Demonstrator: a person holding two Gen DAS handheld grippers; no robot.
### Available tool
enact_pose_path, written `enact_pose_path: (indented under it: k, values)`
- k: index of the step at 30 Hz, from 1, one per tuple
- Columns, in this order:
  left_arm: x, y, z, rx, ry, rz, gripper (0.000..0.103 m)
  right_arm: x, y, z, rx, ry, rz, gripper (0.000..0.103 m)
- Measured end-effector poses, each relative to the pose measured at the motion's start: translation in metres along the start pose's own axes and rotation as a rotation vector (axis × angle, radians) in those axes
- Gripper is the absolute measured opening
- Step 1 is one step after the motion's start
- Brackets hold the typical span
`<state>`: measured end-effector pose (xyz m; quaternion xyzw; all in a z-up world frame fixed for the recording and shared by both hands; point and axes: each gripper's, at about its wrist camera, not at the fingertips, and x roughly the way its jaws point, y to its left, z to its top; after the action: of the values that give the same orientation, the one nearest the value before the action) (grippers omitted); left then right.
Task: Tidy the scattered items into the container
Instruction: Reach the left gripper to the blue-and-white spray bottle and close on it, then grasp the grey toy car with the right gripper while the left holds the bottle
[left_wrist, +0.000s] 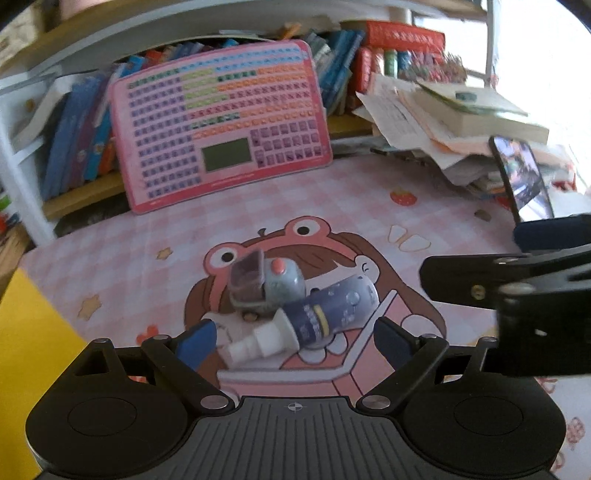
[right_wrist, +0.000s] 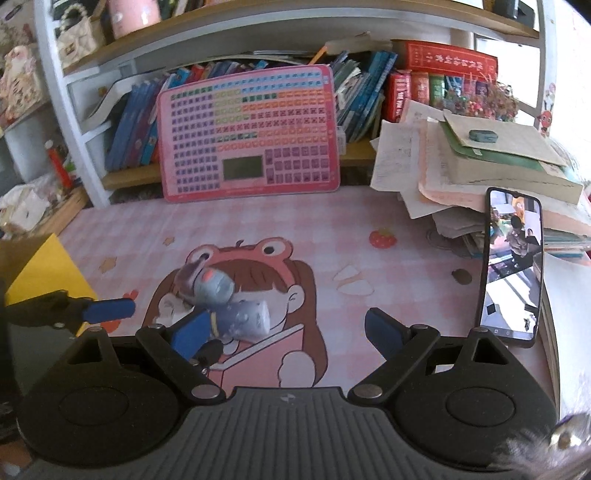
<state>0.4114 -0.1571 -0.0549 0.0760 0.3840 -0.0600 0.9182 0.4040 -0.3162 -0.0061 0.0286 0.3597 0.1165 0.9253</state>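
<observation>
Left wrist view: your left gripper (left_wrist: 293, 341) stands apart, straddling the spray bottle (left_wrist: 314, 321) so a closing pinch can take it. Your right gripper (right_wrist: 286, 330) gapes empty, bottle beside its left finger.

Your yellow box (left_wrist: 22, 354) is cut off by the left edge. The blue-labelled white spray bottle (right_wrist: 243, 319) sits half hidden behind your right gripper's blue finger (right_wrist: 192, 332).

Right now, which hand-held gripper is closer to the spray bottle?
Left. The left hand-held gripper is open with the spray bottle lying just ahead between its fingers. The right hand-held gripper is open too, with the bottle off by its left finger.
</observation>
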Motion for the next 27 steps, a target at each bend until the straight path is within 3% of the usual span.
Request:
enact_pose_path:
  k: [2, 11, 18, 21, 23, 27]
  values:
    - [0.011, -0.002, 0.005, 0.032, 0.026, -0.015, 0.087, 0.002, -0.004, 0.000, 0.027, 0.008, -0.001, 0.091]
    - [0.039, -0.011, 0.017, 0.091, 0.083, -0.099, 0.086, 0.014, -0.017, 0.005, 0.057, 0.021, -0.001, 0.091]
    - [0.042, -0.005, 0.017, 0.021, 0.068, -0.116, 0.077, 0.026, -0.008, 0.026, -0.005, -0.020, -0.003, 0.091]
    - [0.040, -0.005, 0.016, 0.021, 0.067, -0.099, 0.059, 0.031, -0.007, 0.034, -0.011, -0.035, -0.001, 0.091]
    - [0.039, -0.004, 0.013, 0.008, 0.084, -0.118, 0.040, 0.033, -0.008, 0.039, -0.011, -0.045, -0.004, 0.091]
    - [0.033, -0.007, 0.006, 0.002, 0.122, -0.159, 0.036, 0.034, -0.012, 0.041, -0.001, -0.050, -0.013, 0.091]
